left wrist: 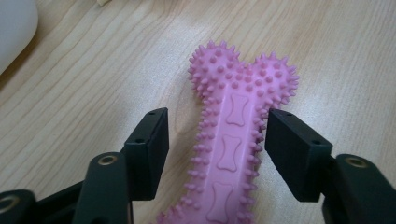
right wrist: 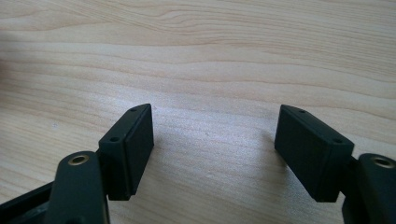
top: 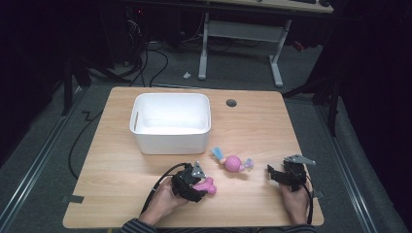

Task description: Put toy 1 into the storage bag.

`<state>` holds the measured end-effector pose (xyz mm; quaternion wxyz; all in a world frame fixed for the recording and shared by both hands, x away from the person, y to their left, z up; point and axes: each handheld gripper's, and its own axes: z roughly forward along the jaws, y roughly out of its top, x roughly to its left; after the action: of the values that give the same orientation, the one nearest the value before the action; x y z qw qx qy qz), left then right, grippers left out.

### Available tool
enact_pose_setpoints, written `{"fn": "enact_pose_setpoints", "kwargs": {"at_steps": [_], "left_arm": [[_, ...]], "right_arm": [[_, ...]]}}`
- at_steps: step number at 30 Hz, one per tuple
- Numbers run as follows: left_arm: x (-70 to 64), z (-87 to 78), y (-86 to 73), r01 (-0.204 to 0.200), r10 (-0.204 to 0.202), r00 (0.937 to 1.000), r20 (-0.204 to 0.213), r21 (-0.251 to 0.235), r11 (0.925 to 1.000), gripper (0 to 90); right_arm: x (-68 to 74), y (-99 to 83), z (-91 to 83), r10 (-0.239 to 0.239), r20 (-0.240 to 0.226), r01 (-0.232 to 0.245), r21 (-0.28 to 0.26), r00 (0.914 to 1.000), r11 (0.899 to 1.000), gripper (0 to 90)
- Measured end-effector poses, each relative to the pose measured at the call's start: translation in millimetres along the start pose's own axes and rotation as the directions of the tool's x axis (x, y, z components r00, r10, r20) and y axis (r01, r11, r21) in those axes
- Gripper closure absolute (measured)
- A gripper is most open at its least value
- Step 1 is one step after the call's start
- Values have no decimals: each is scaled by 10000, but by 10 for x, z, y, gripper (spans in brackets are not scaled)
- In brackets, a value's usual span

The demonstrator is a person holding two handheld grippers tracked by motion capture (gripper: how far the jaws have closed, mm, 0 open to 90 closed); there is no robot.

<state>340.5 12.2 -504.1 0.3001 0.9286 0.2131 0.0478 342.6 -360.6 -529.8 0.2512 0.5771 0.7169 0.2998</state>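
A pink spiky bone toy (top: 208, 185) (left wrist: 232, 140) lies flat on the wooden table (top: 116, 165) near the front edge. My left gripper (top: 200, 185) (left wrist: 217, 117) is open, its jaws straddling the bone's shaft just below its knobbed end. The right jaw touches the spikes and the left jaw stands apart from them. My right gripper (top: 272, 174) (right wrist: 215, 112) rests low at the front right, open over bare wood with nothing between its jaws. A pink ball toy with pale blue ends (top: 233, 162) lies between the two grippers, a little farther back.
A white empty bin (top: 170, 143) stands at the table's middle left, behind the left gripper. A round cable hole (top: 231, 103) sits to its right near the back edge. A desk frame (top: 243, 34) and cables are on the floor beyond.
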Motion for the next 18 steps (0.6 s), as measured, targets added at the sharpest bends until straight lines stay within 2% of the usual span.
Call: {"fn": "enact_pose_setpoints", "kwargs": {"at_steps": [18], "left_arm": [[-12,6,-10,201,-202,9998,87,93,9998,406]], "right_arm": [[4,-2,-2,-16,-12,16,16,10000,10000,281]]}}
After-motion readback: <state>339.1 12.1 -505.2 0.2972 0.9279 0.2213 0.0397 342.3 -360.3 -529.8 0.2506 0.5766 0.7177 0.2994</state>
